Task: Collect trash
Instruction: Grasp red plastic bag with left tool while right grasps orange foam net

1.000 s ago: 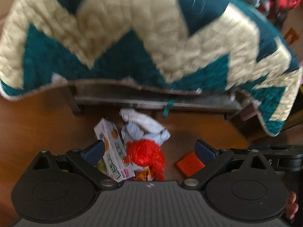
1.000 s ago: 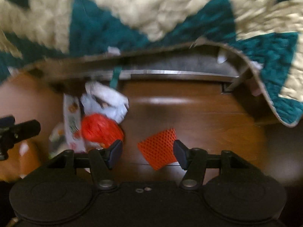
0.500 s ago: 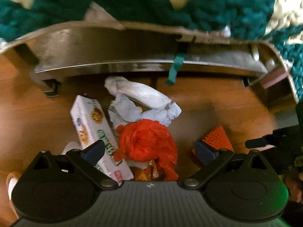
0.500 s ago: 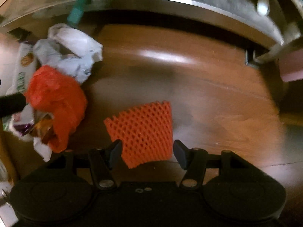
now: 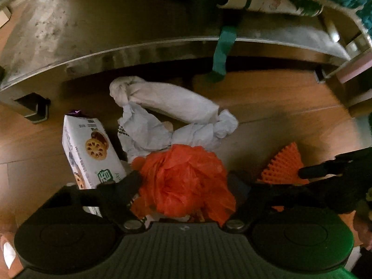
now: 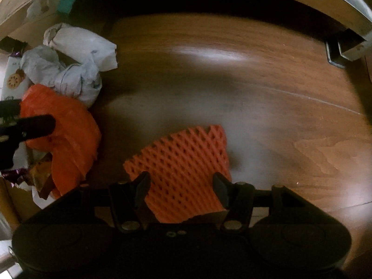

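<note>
Trash lies on the wooden floor (image 6: 232, 74). Left tool (image 5: 186, 181) straddles the orange plastic bag (image 5: 183, 176), jaws closing, pads not yet pressing. Right tool (image 6: 181, 186) is released, straddling the orange foam net (image 6: 183, 160).

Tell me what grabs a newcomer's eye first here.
The crumpled orange plastic bag glows between the fingers of the left gripper, whose jaws are closing on it, amid white bags and a biscuit box. Apart on the wooden floor, orange foam netting lies between the right gripper's open jaws.
</note>
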`<state>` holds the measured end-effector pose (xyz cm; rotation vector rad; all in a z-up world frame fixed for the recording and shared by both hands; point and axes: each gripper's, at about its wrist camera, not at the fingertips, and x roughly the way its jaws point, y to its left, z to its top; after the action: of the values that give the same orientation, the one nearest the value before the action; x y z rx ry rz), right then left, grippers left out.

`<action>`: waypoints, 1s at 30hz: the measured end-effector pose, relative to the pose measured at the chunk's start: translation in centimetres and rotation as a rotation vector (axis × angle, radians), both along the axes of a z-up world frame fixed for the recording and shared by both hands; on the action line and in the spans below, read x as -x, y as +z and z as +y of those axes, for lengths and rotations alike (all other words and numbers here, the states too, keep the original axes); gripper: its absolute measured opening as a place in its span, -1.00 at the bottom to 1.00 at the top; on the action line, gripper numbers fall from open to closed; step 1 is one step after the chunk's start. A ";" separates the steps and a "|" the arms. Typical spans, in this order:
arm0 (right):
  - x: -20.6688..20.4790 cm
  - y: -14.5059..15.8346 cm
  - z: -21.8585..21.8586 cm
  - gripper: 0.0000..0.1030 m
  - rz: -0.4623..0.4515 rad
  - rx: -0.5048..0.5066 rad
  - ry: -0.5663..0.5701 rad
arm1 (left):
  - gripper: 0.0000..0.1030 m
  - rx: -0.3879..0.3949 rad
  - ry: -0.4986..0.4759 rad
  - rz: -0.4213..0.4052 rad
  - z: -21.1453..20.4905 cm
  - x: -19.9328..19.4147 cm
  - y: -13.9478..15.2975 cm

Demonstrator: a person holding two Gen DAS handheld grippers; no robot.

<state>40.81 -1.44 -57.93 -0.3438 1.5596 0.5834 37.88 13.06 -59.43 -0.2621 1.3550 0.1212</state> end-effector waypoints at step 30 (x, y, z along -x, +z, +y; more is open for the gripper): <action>1.4 17.7 -0.5 -0.87 -0.201 -0.033 0.228 | -0.12 0.066 0.154 -0.080 2.2 4.5 9.3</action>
<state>39.38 -1.91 -40.27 -0.5432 1.3255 0.7271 33.40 15.29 -50.09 -0.4229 1.2598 0.1926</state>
